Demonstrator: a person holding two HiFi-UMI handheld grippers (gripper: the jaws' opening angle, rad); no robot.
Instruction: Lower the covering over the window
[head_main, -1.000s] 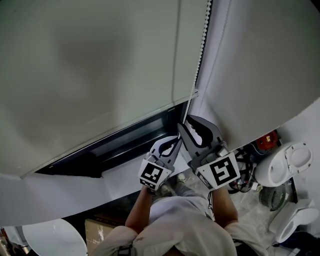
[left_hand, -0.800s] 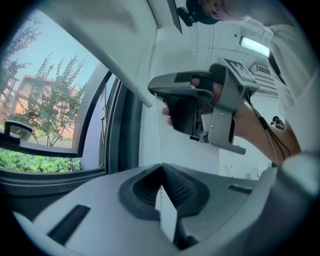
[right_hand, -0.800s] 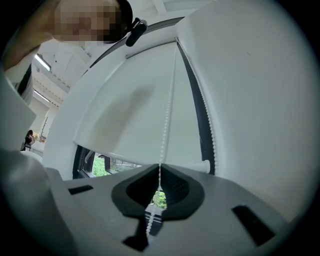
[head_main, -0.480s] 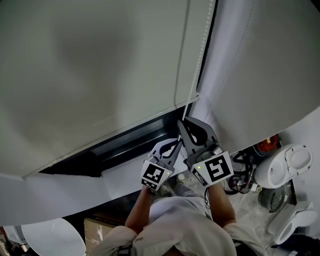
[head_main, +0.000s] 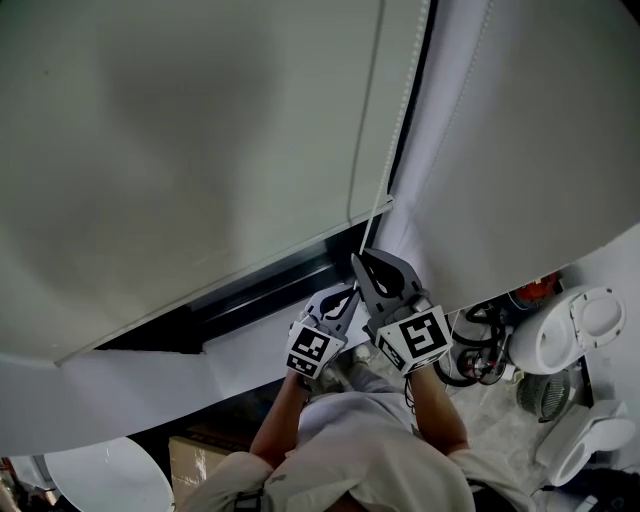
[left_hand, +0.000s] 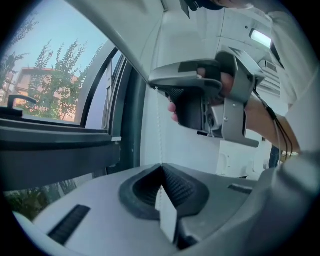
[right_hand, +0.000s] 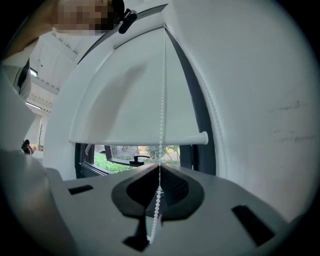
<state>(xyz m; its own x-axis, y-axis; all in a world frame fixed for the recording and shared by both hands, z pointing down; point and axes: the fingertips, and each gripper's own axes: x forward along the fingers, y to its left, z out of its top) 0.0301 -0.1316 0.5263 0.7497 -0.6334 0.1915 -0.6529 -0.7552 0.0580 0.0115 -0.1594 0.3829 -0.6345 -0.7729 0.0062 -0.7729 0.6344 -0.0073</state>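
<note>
Your right gripper (right_hand: 159, 171) pinches the white beaded chain (right_hand: 163, 90) hanging before the smooth, matte roller blind (right_hand: 120, 100); your left gripper (left_hand: 161, 171) clamps it too.

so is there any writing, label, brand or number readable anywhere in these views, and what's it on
No words, numbers or brand names can be read in any view.
Marker cubes on the left gripper and the right gripper: black-and-white square patterns only, no letters.
Red thing on the floor: any print is too small to read.
</note>
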